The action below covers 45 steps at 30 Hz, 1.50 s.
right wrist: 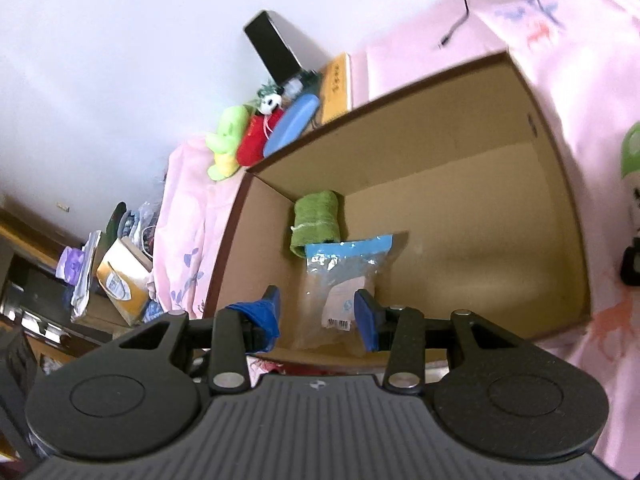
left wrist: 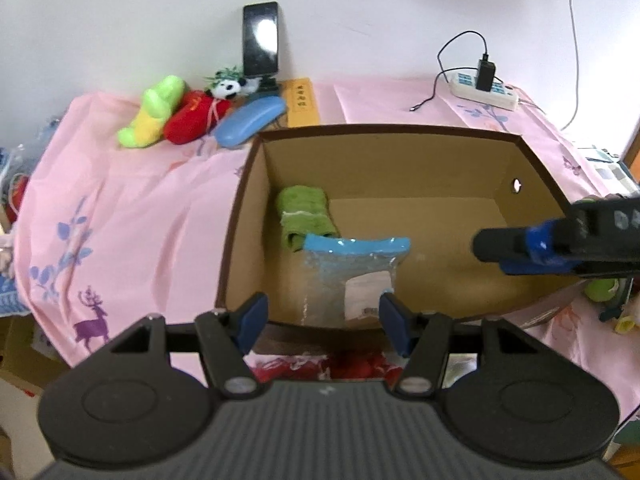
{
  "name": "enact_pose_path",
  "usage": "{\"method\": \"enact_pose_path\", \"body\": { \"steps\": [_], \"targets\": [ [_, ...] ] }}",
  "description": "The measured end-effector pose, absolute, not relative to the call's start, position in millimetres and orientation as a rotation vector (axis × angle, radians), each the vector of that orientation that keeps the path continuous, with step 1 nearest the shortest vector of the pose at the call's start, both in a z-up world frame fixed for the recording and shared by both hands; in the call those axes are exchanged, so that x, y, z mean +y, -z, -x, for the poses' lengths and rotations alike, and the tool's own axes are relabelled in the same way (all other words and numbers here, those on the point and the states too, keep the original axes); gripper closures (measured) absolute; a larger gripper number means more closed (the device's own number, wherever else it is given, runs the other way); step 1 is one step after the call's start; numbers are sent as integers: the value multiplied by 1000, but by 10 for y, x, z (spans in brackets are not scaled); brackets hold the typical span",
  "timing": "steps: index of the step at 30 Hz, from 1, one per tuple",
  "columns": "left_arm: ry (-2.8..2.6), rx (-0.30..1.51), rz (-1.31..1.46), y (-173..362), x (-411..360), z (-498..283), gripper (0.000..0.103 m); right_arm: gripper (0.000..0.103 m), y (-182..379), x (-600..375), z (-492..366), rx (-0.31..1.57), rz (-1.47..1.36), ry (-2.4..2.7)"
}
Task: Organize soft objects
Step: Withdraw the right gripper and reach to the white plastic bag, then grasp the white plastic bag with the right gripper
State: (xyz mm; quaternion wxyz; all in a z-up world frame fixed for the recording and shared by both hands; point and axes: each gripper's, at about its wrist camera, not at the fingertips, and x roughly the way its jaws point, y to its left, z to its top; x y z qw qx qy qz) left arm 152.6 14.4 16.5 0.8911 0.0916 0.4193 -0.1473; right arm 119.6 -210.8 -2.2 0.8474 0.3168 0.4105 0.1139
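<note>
An open cardboard box [left wrist: 244, 216] [right wrist: 568, 208] sits on a pink cloth. Inside, at its left, lie a rolled green towel [left wrist: 306, 216] [right wrist: 316, 220] and a clear plastic packet with a blue top [left wrist: 352, 276] [right wrist: 340, 276]. Beyond the box's far left corner lie a green-yellow plush [left wrist: 154, 112] [right wrist: 226, 144], a red plush [left wrist: 192, 118] [right wrist: 252, 142] and a small panda plush [left wrist: 228, 88] [right wrist: 272, 102]. My left gripper [left wrist: 323, 322] is open and empty above the box's near edge. My right gripper [right wrist: 317, 316] is open and empty over the packet; it shows at the right of the left wrist view [left wrist: 520, 246].
A blue glasses case [left wrist: 250, 120] [right wrist: 292, 126], a phone on a stand [left wrist: 261, 40] [right wrist: 276, 50] and a yellow box [left wrist: 302, 100] stand by the wall. A power strip with charger [left wrist: 484, 88] lies at the back right. Clutter sits off the table's left edge [right wrist: 116, 276].
</note>
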Motion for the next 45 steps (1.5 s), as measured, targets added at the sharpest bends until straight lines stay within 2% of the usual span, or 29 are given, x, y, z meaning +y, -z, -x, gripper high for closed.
{"method": "enact_pose_path", "body": {
  "steps": [19,36,45],
  "targets": [
    [221,874,-230,-181,164,-1105,42,78,28,-1930,-694,803,-539,-263],
    [225,924,-231,22,166,-843,42,81,240,-1857,-414,881,-540,-302],
    [403,940,-196,126,179,-624,42,80,424,-2041,-307,961,-617,-274]
  ]
}}
